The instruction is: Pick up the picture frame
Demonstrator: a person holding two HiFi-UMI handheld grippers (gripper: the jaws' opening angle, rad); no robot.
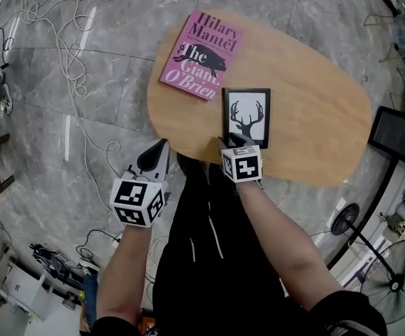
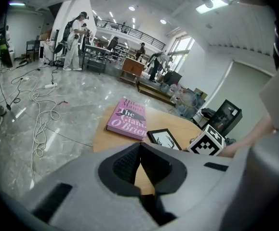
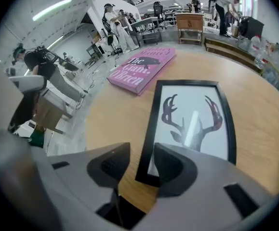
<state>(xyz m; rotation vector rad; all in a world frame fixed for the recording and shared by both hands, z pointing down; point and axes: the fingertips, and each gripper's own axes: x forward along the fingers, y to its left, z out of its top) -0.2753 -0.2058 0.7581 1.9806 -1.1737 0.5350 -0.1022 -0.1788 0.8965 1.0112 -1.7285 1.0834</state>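
Picture frame (image 1: 246,117), stag print face-up, lies flat on the wooden table (image 1: 314,110) near a pink book (image 1: 201,54). The right gripper (image 3: 141,160) stands jaws apart astride the frame's near left corner, apparently lined up to pinch that edge. The left gripper (image 2: 139,150), jaws together, hangs idle off the table's rim.

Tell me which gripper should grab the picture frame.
Right. The right gripper is open, with the frame's near corner between its jaws; the left gripper is shut, off by the table edge, away from it.
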